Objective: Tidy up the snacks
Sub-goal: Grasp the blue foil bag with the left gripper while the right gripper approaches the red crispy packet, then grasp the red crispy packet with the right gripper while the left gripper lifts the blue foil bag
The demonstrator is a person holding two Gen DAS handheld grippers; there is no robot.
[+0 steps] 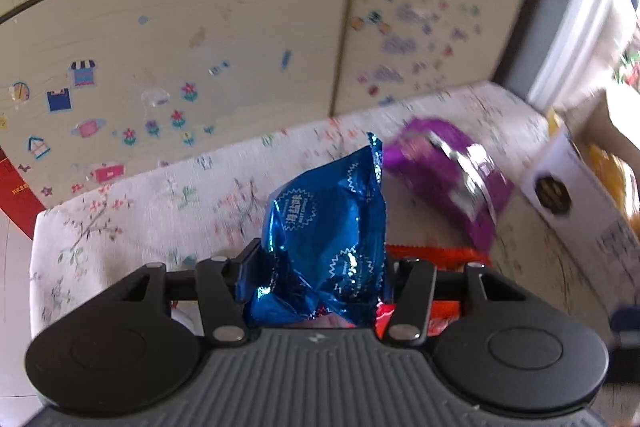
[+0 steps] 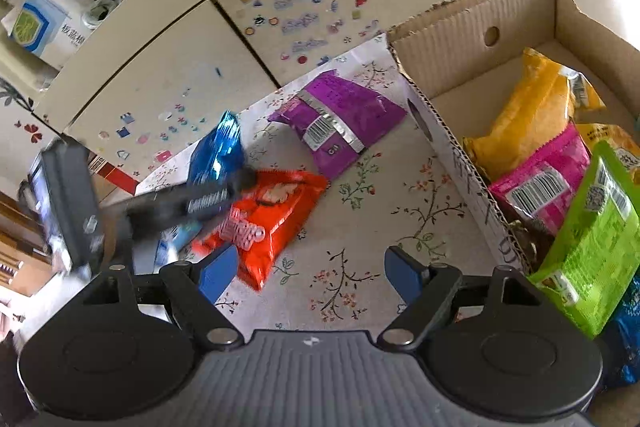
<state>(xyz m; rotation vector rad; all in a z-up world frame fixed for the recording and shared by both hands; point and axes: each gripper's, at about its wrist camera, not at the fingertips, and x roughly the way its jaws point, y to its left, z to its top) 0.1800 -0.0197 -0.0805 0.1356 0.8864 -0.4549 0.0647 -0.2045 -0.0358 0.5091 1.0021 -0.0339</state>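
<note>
My left gripper (image 1: 316, 267) is shut on a shiny blue foil snack bag (image 1: 328, 235) and holds it above the floral tablecloth (image 1: 160, 203). The same blue bag (image 2: 218, 151) and the left gripper (image 2: 236, 183) show in the right wrist view. A purple snack bag (image 1: 448, 171) lies behind it, also seen from the right wrist (image 2: 340, 115). A red snack bag (image 2: 268, 215) lies flat under the left gripper, its edge showing in the left wrist view (image 1: 436, 253). My right gripper (image 2: 312, 271) is open and empty above the cloth. The cardboard box (image 2: 452, 39) at right holds yellow (image 2: 532, 111), pink (image 2: 540, 179) and green (image 2: 588, 243) bags.
A cream cabinet with stickers (image 2: 240, 39) stands behind the table. A shelf with boxes and bottles (image 2: 48, 15) is at upper left. The box side with a dark round label (image 1: 556, 191) bounds the table's right. A blue bag (image 2: 624, 347) lies at the box's near corner.
</note>
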